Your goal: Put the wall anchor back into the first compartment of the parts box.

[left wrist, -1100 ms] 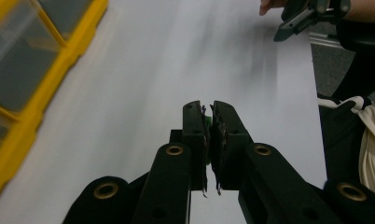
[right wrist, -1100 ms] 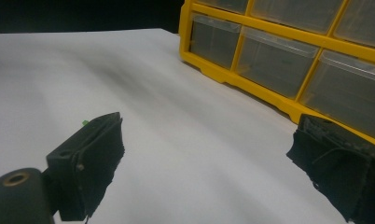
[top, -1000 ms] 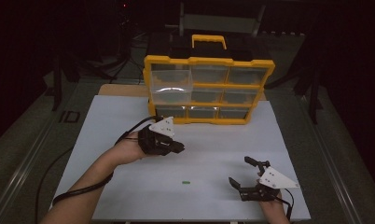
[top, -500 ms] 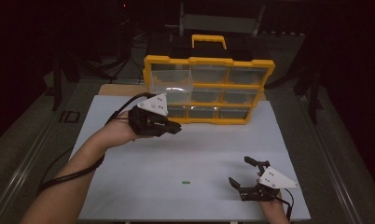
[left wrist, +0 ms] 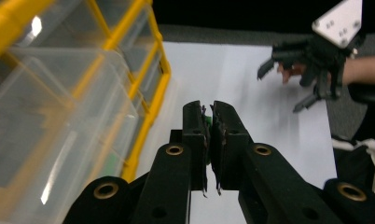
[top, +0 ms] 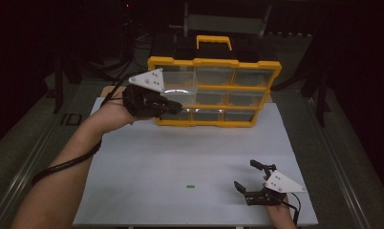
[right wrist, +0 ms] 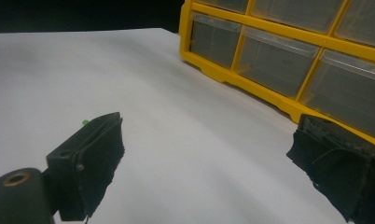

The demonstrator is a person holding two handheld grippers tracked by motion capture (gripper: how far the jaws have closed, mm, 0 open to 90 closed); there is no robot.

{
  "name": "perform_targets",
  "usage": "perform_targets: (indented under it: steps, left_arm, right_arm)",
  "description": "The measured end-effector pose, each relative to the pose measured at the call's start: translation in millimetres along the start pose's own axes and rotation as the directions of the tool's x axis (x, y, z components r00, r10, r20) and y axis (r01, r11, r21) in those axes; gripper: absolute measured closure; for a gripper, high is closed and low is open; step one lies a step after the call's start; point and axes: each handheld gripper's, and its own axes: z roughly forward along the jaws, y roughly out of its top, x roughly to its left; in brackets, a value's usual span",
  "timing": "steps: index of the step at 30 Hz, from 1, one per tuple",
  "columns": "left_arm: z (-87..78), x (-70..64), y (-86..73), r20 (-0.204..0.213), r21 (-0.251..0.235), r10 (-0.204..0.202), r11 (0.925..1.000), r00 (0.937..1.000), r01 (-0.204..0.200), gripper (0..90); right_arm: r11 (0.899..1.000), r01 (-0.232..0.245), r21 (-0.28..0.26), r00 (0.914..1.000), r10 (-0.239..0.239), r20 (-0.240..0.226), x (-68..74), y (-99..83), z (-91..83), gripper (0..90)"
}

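- The yellow organizer stands at the far side of the table and blocks your way there.
- Your left gripper is just before its drawers, at the left end.
- Between the organizer and your right gripper, the table is open; one small green piece lies there.

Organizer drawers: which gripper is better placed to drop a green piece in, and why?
Left. The left gripper pinches a green piece right beside the organizer, at its left drawers. The right gripper rests open near the table's front edge, far from the drawers.
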Motion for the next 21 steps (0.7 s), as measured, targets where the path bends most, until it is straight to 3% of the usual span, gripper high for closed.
perform_targets:
  steps: [8,9,11,12,13,15,16,19,21]
  left_arm:
    - [-8.5,15.4,14.4,-0.044,-0.055,-0.031,0.9981,0.9985,0.029,83.8]
    - [-9.8,16.9,15.8,-0.066,-0.057,-0.031,0.9980,0.9973,0.027,83.8]
    - [-11.9,21.0,16.6,-0.069,-0.084,-0.047,0.9956,0.9965,0.041,83.8]
    - [-12.9,23.1,16.6,-0.090,-0.091,-0.050,0.9950,0.9947,0.042,83.8]
    - [-14.1,26.4,16.1,-0.076,-0.113,-0.071,0.9916,0.9945,0.062,83.8]
    - [-14.7,30.8,15.9,-0.098,-0.135,-0.090,0.9879,0.9912,0.076,83.8]
    - [-15.1,33.6,15.4,-0.088,-0.145,-0.102,0.9855,0.9909,0.088,83.8]
    - [-14.7,42.4,13.7,-0.119,-0.164,-0.153,0.9776,0.9811,0.132,83.8]
    - [-13.7,49.4,10.9,-0.143,-0.176,-0.200,0.9689,0.9693,0.174,83.8]
  right_arm:
    - [1.000,0.001,0.001,1.0000,-0.001,0.000,-0.2,0.1,-1.1,8.5]
    - [1.000,0.001,0.001,1.0000,-0.001,-0.001,-0.2,0.0,-1.1,8.5]
    - [1.000,0.000,0.000,1.0000,0.000,0.001,-0.1,0.0,-0.6,8.5]
    - [1.000,0.000,0.000,1.0000,0.000,0.000,0.0,0.0,-0.6,8.5]
    - [1.000,-0.002,0.000,1.0000,0.002,-0.001,0.0,-0.1,-0.5,8.5]
    - [1.000,-0.002,0.001,1.0000,0.002,-0.001,-0.1,-0.2,-0.4,8.5]
    - [1.000,-0.001,0.002,1.0000,0.001,-0.001,0.0,-0.2,-0.4,8.5]
    - [1.000,-0.002,0.001,1.0000,0.002,-0.001,0.0,-0.2,-0.3,8.5]
    - [1.000,-0.005,0.002,1.0000,0.005,0.000,-0.2,-0.5,-0.4,8.5]
